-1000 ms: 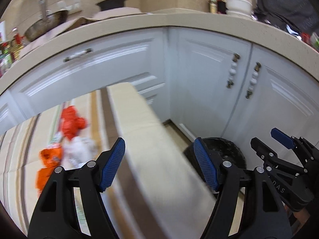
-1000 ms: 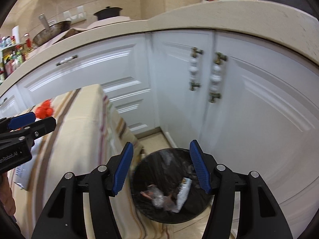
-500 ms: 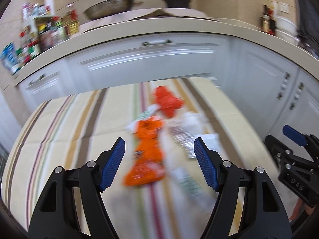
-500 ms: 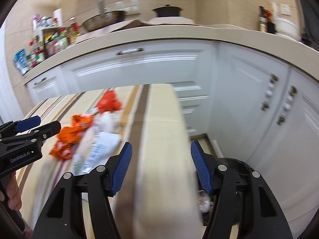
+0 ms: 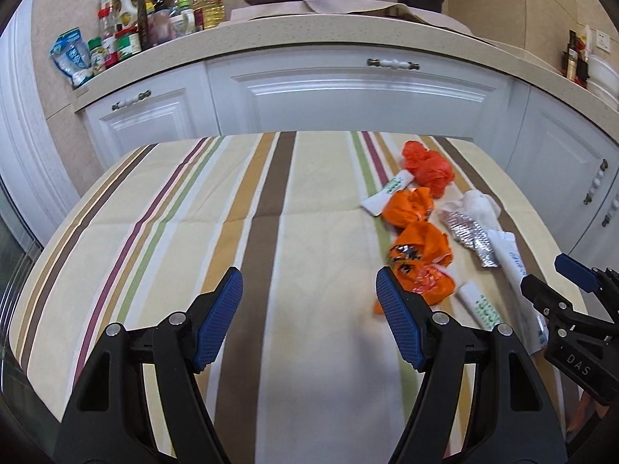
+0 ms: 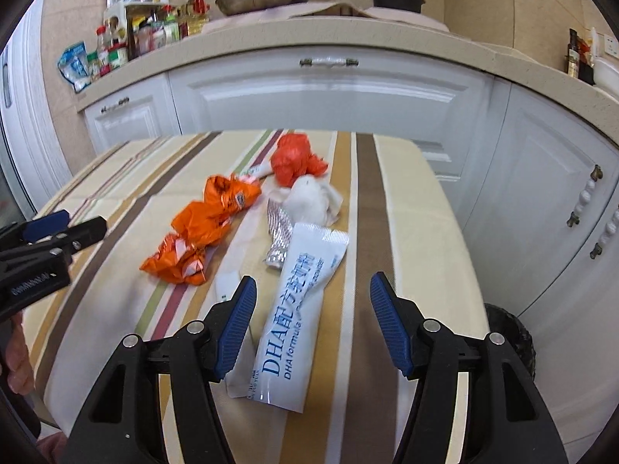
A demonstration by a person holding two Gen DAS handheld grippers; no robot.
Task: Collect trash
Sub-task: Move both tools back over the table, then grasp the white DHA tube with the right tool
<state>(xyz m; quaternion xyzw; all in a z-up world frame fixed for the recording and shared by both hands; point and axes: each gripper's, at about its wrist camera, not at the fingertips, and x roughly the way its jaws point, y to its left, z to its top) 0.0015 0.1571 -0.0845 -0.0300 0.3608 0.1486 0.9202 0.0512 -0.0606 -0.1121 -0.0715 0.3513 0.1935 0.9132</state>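
Observation:
Trash lies on a striped tablecloth [image 5: 271, 201]. There are crumpled orange wrappers [image 6: 201, 232] [image 5: 421, 255], a red plastic bag [image 6: 294, 158] [image 5: 425, 166], a white tissue wad [image 6: 313, 201], a silver foil wrapper [image 6: 279, 232] and a long white sachet [image 6: 301, 309] [image 5: 514, 266]. My right gripper [image 6: 313, 282] is open above the near half of the sachet, with nothing pinched. My left gripper [image 5: 309, 282] is open over bare cloth, left of the orange wrappers. Each gripper shows at the edge of the other's view, the right gripper [image 5: 545, 272] and the left gripper [image 6: 83, 220].
A black trash bin [image 6: 510, 342] stands on the floor off the table's right edge, against white cabinets [image 6: 541, 178]. Behind the table runs a counter [image 5: 348, 34] with bottles, a pan and a pot. Small white packets [image 5: 479, 305] lie near the orange wrappers.
Both views have swung left, away from the cabinet doors and the bin and onto the table top with the trash. Both grippers stayed open and empty.

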